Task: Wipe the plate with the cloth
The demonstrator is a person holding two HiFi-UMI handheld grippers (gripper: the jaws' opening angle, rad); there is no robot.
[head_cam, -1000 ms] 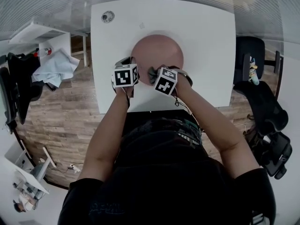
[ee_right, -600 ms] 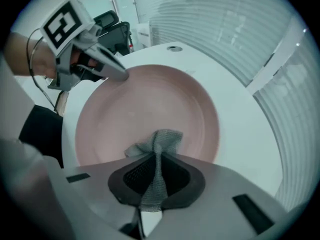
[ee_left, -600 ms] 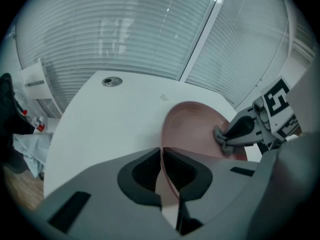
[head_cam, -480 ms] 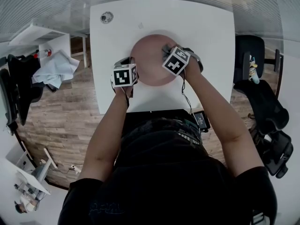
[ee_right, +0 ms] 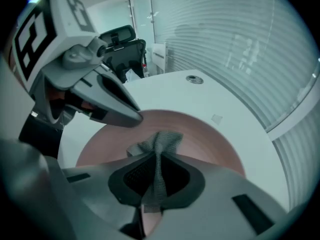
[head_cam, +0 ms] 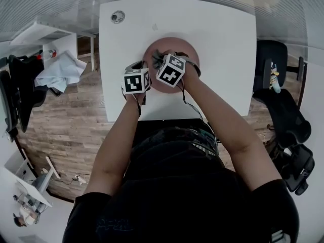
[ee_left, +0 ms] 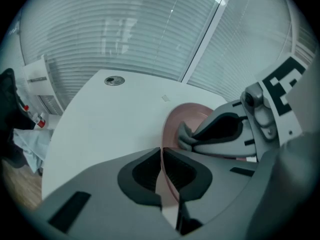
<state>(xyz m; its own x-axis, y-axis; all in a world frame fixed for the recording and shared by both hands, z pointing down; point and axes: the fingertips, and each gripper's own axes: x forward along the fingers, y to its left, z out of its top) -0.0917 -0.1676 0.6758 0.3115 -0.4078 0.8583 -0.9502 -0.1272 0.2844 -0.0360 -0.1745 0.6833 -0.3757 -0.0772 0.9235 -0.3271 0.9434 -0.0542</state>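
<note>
A round pink plate (head_cam: pixel 183 48) lies on the white table (head_cam: pixel 223 29). My left gripper (head_cam: pixel 143 66) is shut on the plate's left rim; in the left gripper view the thin rim (ee_left: pixel 167 176) runs between its dark pads. My right gripper (head_cam: pixel 162 59) stands over the plate's left half, shut on a grey cloth (ee_right: pixel 161 143) whose bunched end rests on the plate (ee_right: pixel 210 139). The left gripper view shows the same cloth (ee_left: pixel 185 136) at the tip of the right gripper (ee_left: pixel 192 140). The left gripper's finger (ee_right: pixel 117 109) sits at the rim just left of the cloth.
A round metal grommet (head_cam: pixel 117 17) and a small sticker (head_cam: pixel 153 27) are on the table's far side. A black chair (head_cam: pixel 276 59) stands to the right. To the left, a white shelf holds a pale blue cloth (head_cam: pixel 58 71). Wooden floor lies beyond the table's left edge.
The right gripper, with the cloth, swept from the plate's near edge out to its right side, then back left across the plate. The left gripper stayed still on the rim.
</note>
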